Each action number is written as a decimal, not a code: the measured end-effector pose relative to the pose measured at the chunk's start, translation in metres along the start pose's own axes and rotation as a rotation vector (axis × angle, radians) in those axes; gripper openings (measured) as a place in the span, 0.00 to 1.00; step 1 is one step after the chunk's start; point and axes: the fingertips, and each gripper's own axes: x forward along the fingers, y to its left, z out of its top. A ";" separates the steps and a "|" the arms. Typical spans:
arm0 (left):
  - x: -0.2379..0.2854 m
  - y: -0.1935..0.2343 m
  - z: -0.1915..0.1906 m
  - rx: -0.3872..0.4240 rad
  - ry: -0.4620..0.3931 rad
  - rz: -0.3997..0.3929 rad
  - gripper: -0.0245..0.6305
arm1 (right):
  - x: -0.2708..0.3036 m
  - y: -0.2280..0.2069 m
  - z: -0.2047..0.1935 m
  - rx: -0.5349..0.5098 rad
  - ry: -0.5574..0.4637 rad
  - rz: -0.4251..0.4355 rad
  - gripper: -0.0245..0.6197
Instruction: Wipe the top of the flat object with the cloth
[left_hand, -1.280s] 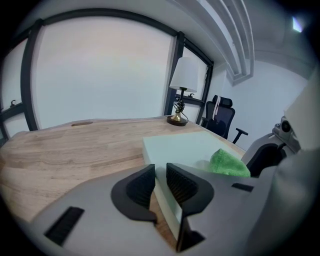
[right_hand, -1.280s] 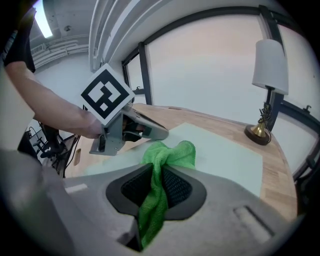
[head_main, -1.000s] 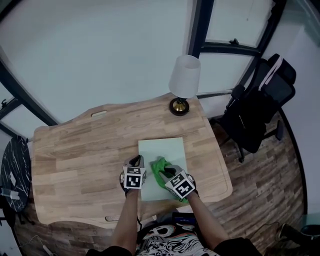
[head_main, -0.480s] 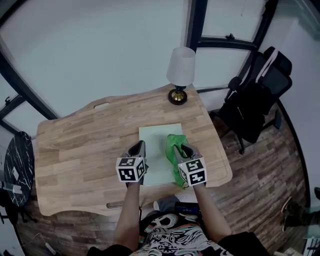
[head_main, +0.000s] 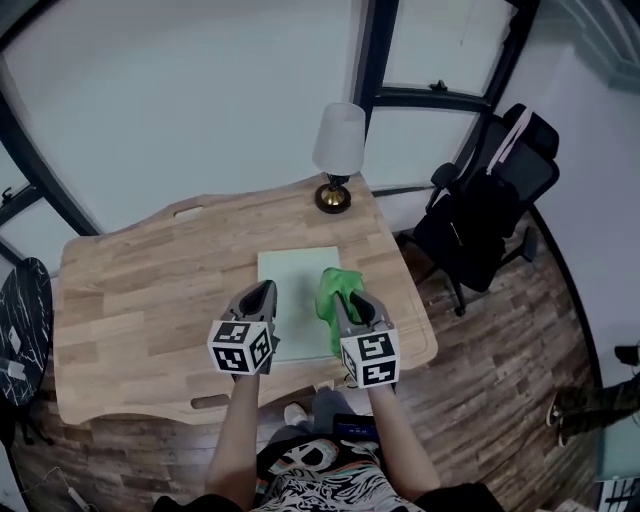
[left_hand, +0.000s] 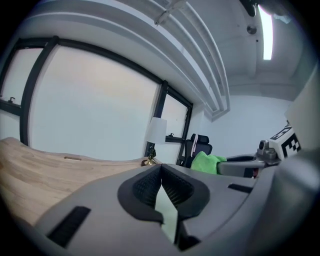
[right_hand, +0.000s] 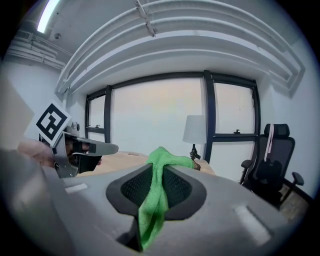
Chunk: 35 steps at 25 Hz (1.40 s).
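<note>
A pale green flat mat (head_main: 295, 285) lies on the wooden desk (head_main: 140, 290). My right gripper (head_main: 345, 297) is shut on a bright green cloth (head_main: 333, 287), which bunches out past its fingertips over the mat's right edge. In the right gripper view the cloth (right_hand: 158, 187) runs down between the pads. My left gripper (head_main: 263, 296) hovers over the mat's left edge, shut and holding nothing. In its own view the jaws (left_hand: 161, 168) meet, with the mat (left_hand: 168, 214) showing below them. Both grippers are held up off the desk, pointing level.
A table lamp (head_main: 337, 150) with a white shade and a brass base stands at the desk's far edge, behind the mat. A black office chair (head_main: 485, 215) stands on the wood floor to the right of the desk. Windows are behind the desk.
The right gripper has carried the cloth from the middle of the mat to its right side and lifted it. The left gripper has risen too. Both have drawn nearer the person.
</note>
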 end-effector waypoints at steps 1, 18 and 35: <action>-0.004 -0.003 0.002 0.000 -0.012 0.002 0.05 | -0.006 0.001 0.002 0.000 -0.006 -0.003 0.14; -0.069 -0.055 0.018 0.100 -0.118 0.156 0.05 | -0.076 0.002 0.014 -0.055 -0.088 0.034 0.14; -0.116 -0.074 0.008 0.089 -0.173 0.182 0.05 | -0.121 0.015 0.013 -0.110 -0.143 0.018 0.13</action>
